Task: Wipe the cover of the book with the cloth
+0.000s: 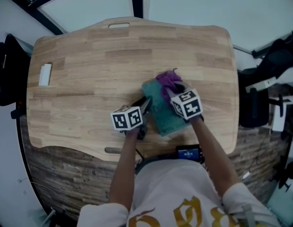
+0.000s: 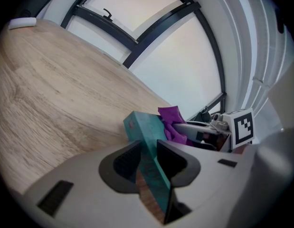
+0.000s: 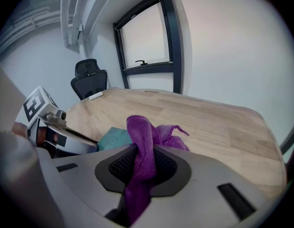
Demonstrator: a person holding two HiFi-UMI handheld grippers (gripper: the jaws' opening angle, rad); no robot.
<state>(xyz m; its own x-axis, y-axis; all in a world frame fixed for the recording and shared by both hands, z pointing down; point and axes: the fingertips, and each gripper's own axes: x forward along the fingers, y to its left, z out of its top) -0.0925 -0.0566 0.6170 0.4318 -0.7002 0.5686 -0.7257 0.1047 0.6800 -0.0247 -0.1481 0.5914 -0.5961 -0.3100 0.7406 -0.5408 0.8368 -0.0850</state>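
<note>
A teal book (image 1: pixel 163 110) lies on the wooden table (image 1: pixel 89 70), near its front edge. My left gripper (image 1: pixel 145 103) is shut on the book's left edge; in the left gripper view the teal book (image 2: pixel 144 137) runs out from between the jaws of the left gripper (image 2: pixel 149 163). My right gripper (image 1: pixel 173 92) is shut on a purple cloth (image 1: pixel 167 81) that rests on the far end of the cover. In the right gripper view the purple cloth (image 3: pixel 144 141) stands pinched in the right gripper (image 3: pixel 143 167), with the book (image 3: pixel 113 137) just left of it.
A small white block (image 1: pixel 45 74) lies near the table's left edge. A slot handle (image 1: pixel 119 25) is cut in the far edge. Black office chairs (image 1: pixel 271 60) stand right of the table, and another black chair (image 3: pixel 90 75) stands beyond its far end.
</note>
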